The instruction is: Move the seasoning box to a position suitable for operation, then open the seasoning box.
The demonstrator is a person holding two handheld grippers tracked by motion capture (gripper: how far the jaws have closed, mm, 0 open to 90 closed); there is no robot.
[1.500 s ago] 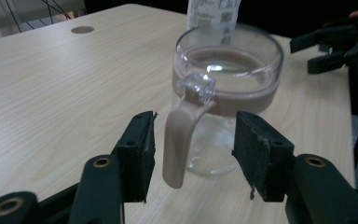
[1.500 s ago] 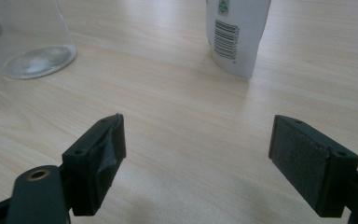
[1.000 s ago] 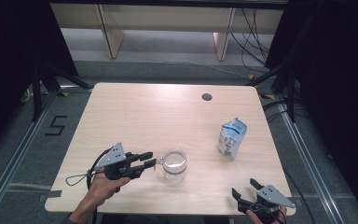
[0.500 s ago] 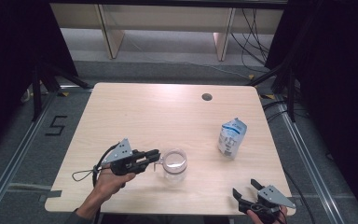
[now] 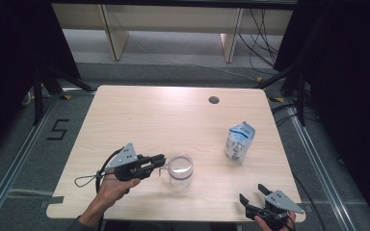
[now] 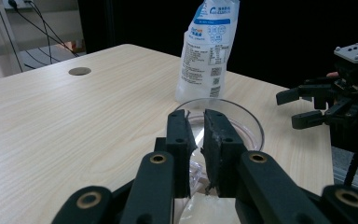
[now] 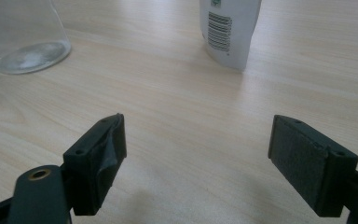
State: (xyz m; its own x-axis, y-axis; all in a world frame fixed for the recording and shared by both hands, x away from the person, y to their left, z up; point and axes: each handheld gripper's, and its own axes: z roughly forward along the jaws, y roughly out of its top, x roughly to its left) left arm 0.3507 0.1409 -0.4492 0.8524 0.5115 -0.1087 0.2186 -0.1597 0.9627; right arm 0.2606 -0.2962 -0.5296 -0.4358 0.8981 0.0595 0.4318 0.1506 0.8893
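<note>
A clear cup [image 5: 179, 169] with a side handle stands near the table's front edge. My left gripper [image 5: 161, 161] reaches in from the left. Its jaws have just been closing and now pinch the cup's thin clear handle, seen between the pads of the left gripper [image 6: 196, 128] in its own view, with the cup's rim [image 6: 244, 117] just beyond. A white and blue pouch [image 5: 239, 142] stands upright to the right of the cup. My right gripper [image 5: 253, 193] rests at the front right corner, open and empty, and its view shows wide-spread jaws [image 7: 198, 140] facing the pouch [image 7: 228, 32] and cup [image 7: 23, 32].
The light wooden table [image 5: 149, 120] has a round cable hole [image 5: 214, 100] at the back right. Metal floor rails run along both sides, and shelf legs and cables stand behind the table. From the left gripper view the right gripper [image 6: 292, 109] hovers past the table edge.
The left jaws have narrowed onto the cup's handle, and the left hand has shifted slightly. The right gripper, cup and pouch have stayed put.
</note>
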